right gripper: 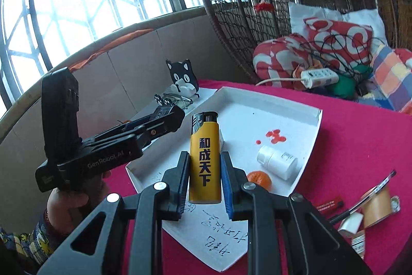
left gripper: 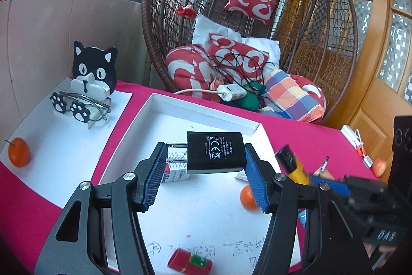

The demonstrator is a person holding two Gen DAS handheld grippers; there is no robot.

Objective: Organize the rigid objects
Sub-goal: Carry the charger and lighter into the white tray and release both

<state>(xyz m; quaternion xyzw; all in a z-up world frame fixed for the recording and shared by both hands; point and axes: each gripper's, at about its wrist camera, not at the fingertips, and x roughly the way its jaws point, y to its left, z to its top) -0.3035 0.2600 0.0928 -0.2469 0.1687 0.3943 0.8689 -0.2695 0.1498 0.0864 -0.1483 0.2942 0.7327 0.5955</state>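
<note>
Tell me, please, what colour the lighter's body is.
Yellow with black characters on the lighter; right wrist view.

The charger [left gripper: 215, 152] is matt black plastic with white print, its two prongs bright metal. The lighter [right gripper: 205, 159] has a glossy yellow plastic body and a black top. Both claws, left claw [left gripper: 204, 173] and right claw [right gripper: 205, 178], are matt black plastic with ribbed blue pads and shiny metal pivot pins. The tray [left gripper: 203, 111] looks like matt white card. The counter [right gripper: 360, 141] wears a red cloth, slightly fuzzy. At upper right of the left wrist view, the hanging chair [left gripper: 322, 48] is woven brown wicker, its cushions [left gripper: 237, 56] printed cloth.
</note>
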